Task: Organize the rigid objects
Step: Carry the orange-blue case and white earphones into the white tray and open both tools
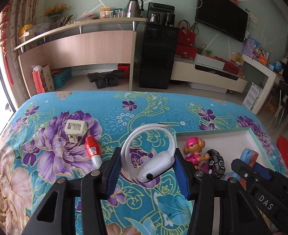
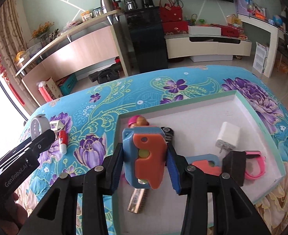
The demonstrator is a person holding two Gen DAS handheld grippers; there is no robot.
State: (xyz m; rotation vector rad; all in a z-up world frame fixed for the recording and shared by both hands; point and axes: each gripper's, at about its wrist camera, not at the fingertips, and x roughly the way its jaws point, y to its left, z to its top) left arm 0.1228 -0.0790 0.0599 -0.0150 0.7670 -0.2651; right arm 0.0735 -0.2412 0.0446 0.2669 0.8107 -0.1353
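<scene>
Left wrist view: our left hand-held gripper (image 1: 147,173) pinches a white wristband (image 1: 153,154) above the flowered bed (image 1: 36,176), just left of the white tray (image 1: 218,135). A glue stick (image 1: 94,150) and a white clip (image 1: 75,129) lie on the bed farther left. "DAS" reads on the other tool.

Right wrist view: our right hand-held gripper (image 2: 144,169) pinches a blue and orange toy (image 2: 145,158) over the tray (image 2: 261,125), where a charger (image 2: 228,138), a pink band (image 2: 255,168) and a doll (image 2: 138,121) lie. We judge we should lower it onto bare tray floor before letting go. "GenRobot.AI" reads on the left tool
</scene>
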